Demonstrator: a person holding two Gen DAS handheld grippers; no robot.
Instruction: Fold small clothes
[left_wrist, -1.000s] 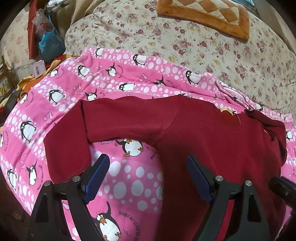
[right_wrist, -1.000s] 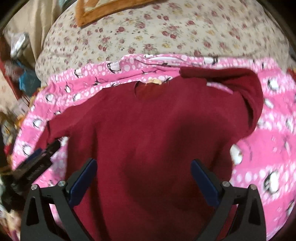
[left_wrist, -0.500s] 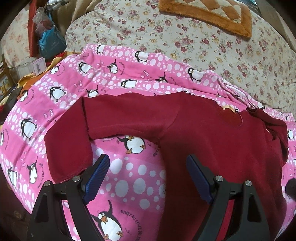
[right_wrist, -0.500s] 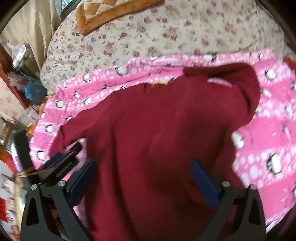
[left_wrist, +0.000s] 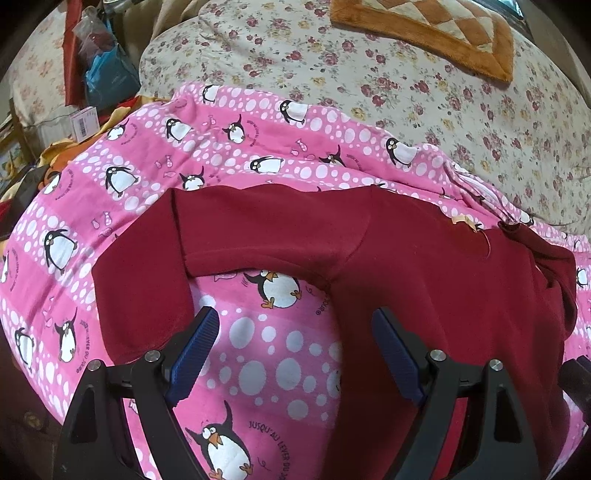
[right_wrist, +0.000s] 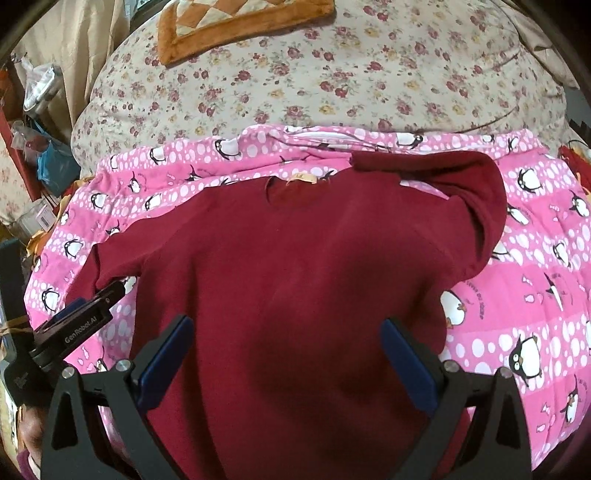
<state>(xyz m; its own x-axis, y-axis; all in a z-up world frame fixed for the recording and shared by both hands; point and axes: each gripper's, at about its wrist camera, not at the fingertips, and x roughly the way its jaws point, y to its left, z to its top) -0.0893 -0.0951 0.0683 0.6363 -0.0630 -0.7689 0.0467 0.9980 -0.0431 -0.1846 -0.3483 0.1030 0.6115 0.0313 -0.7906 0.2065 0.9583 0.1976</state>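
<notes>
A dark red long-sleeved top (right_wrist: 295, 280) lies flat, neck away from me, on a pink penguin blanket (right_wrist: 524, 302). Its left sleeve (left_wrist: 140, 280) bends down toward me. Its right sleeve (right_wrist: 476, 184) is folded back near the collar. My left gripper (left_wrist: 295, 350) is open and empty above the blanket between the left sleeve and the body (left_wrist: 443, 295). My right gripper (right_wrist: 286, 358) is open and empty over the lower middle of the top. The left gripper also shows at the left of the right wrist view (right_wrist: 81, 321).
Behind the blanket (left_wrist: 258, 147) lies a floral quilt (right_wrist: 332, 81) with an orange-brown patchwork cushion (right_wrist: 236, 26) on it. Bags and boxes (left_wrist: 99, 74) are stacked at the far left, off the bed's edge.
The right gripper has pulled back and risen, so more of the top and quilt shows. The left gripper has shifted only slightly. Both stay open.
</notes>
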